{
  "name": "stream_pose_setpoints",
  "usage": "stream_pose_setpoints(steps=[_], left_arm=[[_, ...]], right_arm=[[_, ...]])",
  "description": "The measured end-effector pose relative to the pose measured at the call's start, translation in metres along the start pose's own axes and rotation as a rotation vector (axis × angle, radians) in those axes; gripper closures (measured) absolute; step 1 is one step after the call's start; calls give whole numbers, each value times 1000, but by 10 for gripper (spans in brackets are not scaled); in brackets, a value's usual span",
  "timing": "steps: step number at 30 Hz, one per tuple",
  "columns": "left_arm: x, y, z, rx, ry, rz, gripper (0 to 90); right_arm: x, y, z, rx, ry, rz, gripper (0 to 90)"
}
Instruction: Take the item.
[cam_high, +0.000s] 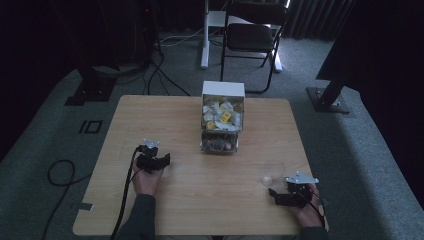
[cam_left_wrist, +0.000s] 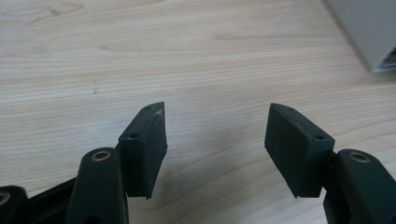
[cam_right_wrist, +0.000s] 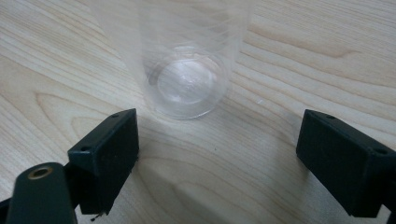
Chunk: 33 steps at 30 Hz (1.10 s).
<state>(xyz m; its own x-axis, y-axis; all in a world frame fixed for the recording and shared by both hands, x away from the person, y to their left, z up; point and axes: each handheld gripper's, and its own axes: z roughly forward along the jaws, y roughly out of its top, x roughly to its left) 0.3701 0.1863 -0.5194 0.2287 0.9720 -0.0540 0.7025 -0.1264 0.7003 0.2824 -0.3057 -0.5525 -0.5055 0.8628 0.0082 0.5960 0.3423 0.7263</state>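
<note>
My right gripper (cam_right_wrist: 217, 163) gapes, empty, before the clear cup (cam_right_wrist: 187, 70); off-centre closing could tip it (left gripper (cam_left_wrist: 217, 149) likewise released).

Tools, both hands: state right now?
Left tool: open, holding nothing, over bare table.
Right tool: open, holding nothing; clear plastic cup stands just ahead, untouched.

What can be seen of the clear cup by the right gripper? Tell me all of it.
The cup is clear, thin-walled, plastic by its look, with a round base and faint rings on its wall. It stands upright and looks empty on the wooden table, near the right front edge in the high view. It sits just ahead of the open right gripper, whose fingers stand apart from it. Nothing but the table touches it.
</note>
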Motion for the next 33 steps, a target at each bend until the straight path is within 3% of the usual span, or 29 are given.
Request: stream_pose_setpoints(steps=[2, 22, 33], left_arm=[[-4, 3, -3, -6, -7, 18, 393], [-32, 25, -17, -60, -98, 60, 398], [-48, 34, -22, -88, -173, 87, 422]], right_arm=[[0, 0, 0, 0, 0, 0, 128], [0, 0, 0, 0, 0, 2, 128], [0, 0, 0, 0, 0, 1, 128]])
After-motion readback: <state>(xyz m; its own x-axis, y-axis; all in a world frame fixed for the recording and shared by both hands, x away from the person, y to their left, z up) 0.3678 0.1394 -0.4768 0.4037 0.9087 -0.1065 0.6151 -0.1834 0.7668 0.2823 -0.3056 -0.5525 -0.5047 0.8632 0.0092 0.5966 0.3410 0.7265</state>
